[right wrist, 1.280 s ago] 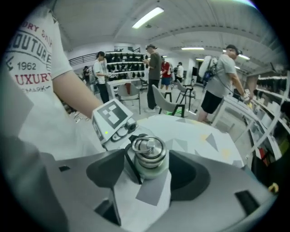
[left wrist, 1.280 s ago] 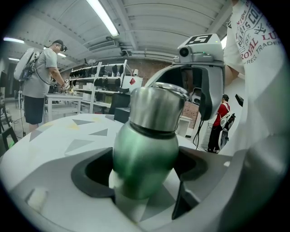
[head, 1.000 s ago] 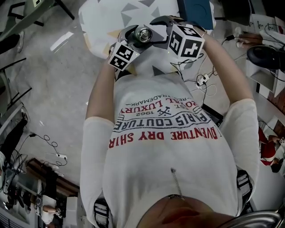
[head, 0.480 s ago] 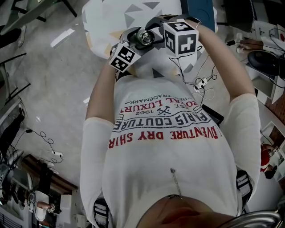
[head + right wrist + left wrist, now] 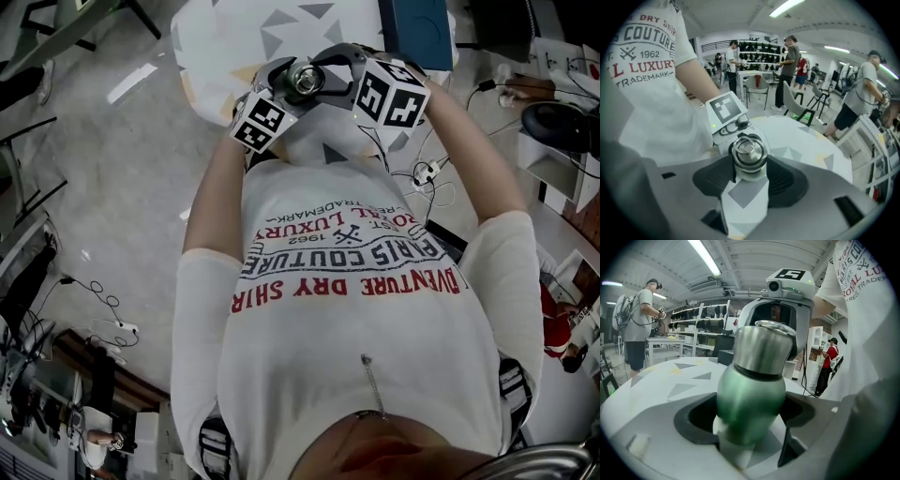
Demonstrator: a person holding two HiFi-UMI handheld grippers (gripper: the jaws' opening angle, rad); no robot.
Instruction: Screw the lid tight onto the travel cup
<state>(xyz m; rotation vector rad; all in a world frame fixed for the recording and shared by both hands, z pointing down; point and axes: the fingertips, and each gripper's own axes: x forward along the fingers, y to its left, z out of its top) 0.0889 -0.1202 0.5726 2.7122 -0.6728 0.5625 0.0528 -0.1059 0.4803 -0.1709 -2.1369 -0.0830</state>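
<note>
A travel cup with a green body (image 5: 749,397) and a silver lid (image 5: 764,350) is held in the air over a patterned table. My left gripper (image 5: 750,432) is shut on the green body. In the head view the lid (image 5: 305,78) shows between the left gripper (image 5: 281,84) and the right gripper (image 5: 330,73). The right gripper (image 5: 749,180) has the lid (image 5: 749,157) between its jaws. Those jaws are closing, with the dark pads (image 5: 785,180) close beside the lid's sides.
The table with its white cloth and grey triangles (image 5: 234,37) lies below the cup. Cables and a plug strip (image 5: 427,173) lie on the floor to the right. Several people (image 5: 790,70) stand near shelves and chairs behind, and another person (image 5: 640,319) stands at a far bench.
The right gripper's marker cube swung left and up around the lid, then came back right and down. Left gripper and cup have stayed in place.
</note>
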